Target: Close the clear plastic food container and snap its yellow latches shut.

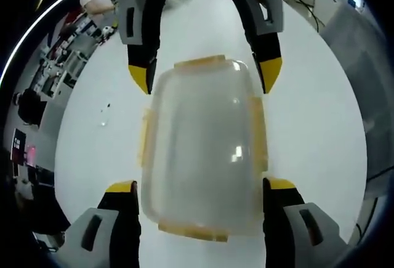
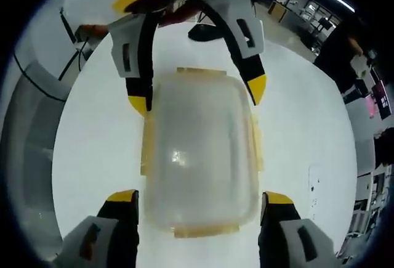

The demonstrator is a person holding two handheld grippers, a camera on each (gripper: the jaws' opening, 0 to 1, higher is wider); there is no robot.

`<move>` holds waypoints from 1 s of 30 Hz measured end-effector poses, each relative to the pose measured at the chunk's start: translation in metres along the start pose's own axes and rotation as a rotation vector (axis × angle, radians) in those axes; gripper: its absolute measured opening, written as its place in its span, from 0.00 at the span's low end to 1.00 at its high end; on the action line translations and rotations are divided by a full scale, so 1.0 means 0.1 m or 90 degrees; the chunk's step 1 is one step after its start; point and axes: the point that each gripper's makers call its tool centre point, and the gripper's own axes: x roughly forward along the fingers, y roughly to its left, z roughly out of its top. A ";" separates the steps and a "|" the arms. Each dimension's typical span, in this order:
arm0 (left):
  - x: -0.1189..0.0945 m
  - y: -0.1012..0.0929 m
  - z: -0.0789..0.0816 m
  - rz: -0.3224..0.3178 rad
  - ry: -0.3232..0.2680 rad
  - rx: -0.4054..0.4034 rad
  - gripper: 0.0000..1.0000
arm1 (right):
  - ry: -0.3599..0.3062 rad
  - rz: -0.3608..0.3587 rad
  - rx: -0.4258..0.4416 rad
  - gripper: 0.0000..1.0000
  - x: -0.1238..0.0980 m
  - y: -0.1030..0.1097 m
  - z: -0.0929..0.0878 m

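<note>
Clear plastic food container [image 1: 203,151] sits on a white table [image 1: 320,126], lid on, between the two grippers facing each other across it. Body is frosted and see-through with rounded corners; nothing distinguishable inside. Yellow latches [image 1: 199,62] show on all four sides, translucent amber against the white; whether they are snapped down cannot be told.

Left gripper [image 1: 202,185]: jaws wide, yellow tips standing off either side of the container's near end, gripping nothing. Right gripper [image 2: 202,195]: same stance at the opposite end, jaws spread wider than the container [image 2: 200,157], empty. Desks and equipment stand beyond the table's edge.
</note>
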 end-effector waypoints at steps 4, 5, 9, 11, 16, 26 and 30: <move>-0.02 -0.01 -0.01 0.009 -0.002 -0.004 0.84 | -0.001 -0.008 0.001 0.80 -0.03 0.01 -0.02; -0.03 -0.01 -0.01 0.011 -0.003 -0.004 0.84 | -0.002 -0.015 -0.001 0.81 -0.04 0.00 -0.02; -0.08 -0.03 0.00 0.015 -0.004 -0.013 0.82 | -0.004 -0.017 0.005 0.77 -0.09 0.03 -0.02; -0.10 -0.05 -0.02 0.015 -0.001 -0.015 0.82 | -0.005 -0.021 0.003 0.77 -0.11 0.04 -0.02; -0.17 -0.07 -0.03 0.023 -0.001 -0.018 0.81 | -0.015 -0.033 0.010 0.76 -0.18 0.06 0.00; -0.29 -0.19 -0.02 0.035 -0.006 -0.029 0.80 | -0.030 -0.058 0.018 0.74 -0.33 0.17 0.01; -0.35 -0.25 0.00 0.041 -0.009 -0.039 0.80 | -0.035 -0.064 0.026 0.74 -0.38 0.22 -0.01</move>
